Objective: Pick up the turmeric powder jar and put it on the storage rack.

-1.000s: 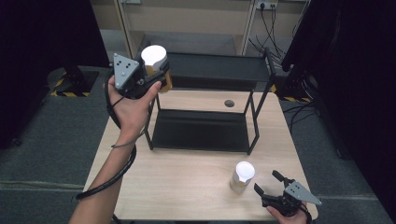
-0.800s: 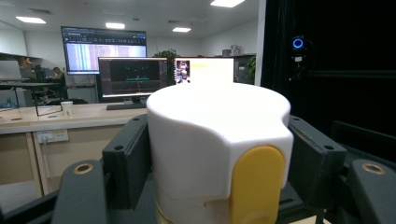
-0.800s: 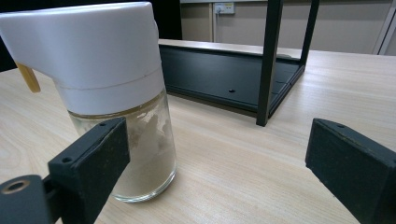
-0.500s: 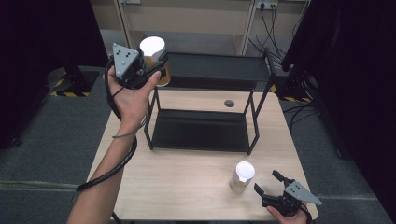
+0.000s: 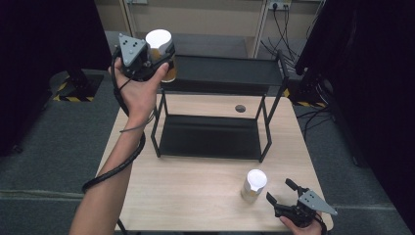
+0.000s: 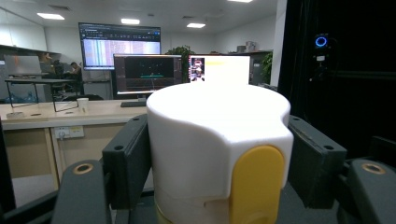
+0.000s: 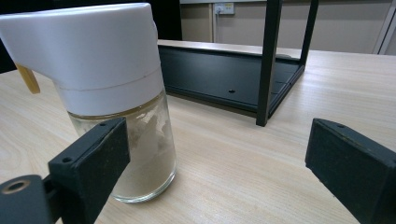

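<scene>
High view shows the left tongs (image 5: 159, 54) squeezing a white-capped jar (image 5: 160, 51) up in the air by the top of the black rack (image 5: 220, 73). Left gripper view shows both jaws pressed on its cap. Right gripper view shows the right tongs (image 7: 219, 163) wide open, holding nothing, beside a second jar (image 7: 112, 93) standing on the bench (image 7: 243, 177).

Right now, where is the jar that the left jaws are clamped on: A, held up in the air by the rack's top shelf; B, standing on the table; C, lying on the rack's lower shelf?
A: the left gripper holds the jar aloft at the top shelf's left end.
</scene>
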{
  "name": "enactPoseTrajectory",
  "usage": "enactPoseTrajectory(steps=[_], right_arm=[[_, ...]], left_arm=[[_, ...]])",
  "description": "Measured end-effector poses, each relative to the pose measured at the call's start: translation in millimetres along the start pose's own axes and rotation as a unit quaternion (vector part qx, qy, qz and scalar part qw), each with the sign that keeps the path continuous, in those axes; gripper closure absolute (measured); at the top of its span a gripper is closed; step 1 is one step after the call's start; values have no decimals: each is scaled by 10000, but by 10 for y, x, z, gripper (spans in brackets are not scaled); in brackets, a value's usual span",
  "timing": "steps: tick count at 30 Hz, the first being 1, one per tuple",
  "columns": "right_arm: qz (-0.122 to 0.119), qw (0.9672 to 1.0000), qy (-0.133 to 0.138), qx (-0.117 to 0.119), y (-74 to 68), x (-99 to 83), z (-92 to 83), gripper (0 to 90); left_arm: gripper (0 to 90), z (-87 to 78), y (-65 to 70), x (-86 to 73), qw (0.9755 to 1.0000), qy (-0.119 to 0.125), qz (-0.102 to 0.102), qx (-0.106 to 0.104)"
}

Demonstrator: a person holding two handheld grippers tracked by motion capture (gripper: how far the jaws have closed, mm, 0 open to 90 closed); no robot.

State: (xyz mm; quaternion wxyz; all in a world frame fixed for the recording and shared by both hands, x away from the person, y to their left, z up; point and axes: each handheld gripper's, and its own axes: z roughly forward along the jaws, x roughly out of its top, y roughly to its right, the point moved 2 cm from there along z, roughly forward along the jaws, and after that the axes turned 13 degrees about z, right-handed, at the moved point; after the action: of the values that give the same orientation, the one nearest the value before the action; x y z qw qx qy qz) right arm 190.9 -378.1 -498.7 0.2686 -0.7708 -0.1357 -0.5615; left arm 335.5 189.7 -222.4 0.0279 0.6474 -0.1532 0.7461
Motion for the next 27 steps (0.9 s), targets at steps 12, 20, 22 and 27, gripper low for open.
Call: enactPoseTrajectory(steps=[12,20,22,27], right_arm=[[-8,10000,-3,3,0,1,0,69],[-16,10000,-9,4,-1,3,1,69],[-24,10000,-11,2,-2,3,2,69],[-33,10000,-16,-2,-6,4,3,69]], left_arm=[[308,221,-8,20,9998,-167,59,72],[308,306,-10,21,9996,-262,75,105],[308,322,-13,25,9995,-275,82,100],[308,373,-16,14,9994,-338,33,93]])
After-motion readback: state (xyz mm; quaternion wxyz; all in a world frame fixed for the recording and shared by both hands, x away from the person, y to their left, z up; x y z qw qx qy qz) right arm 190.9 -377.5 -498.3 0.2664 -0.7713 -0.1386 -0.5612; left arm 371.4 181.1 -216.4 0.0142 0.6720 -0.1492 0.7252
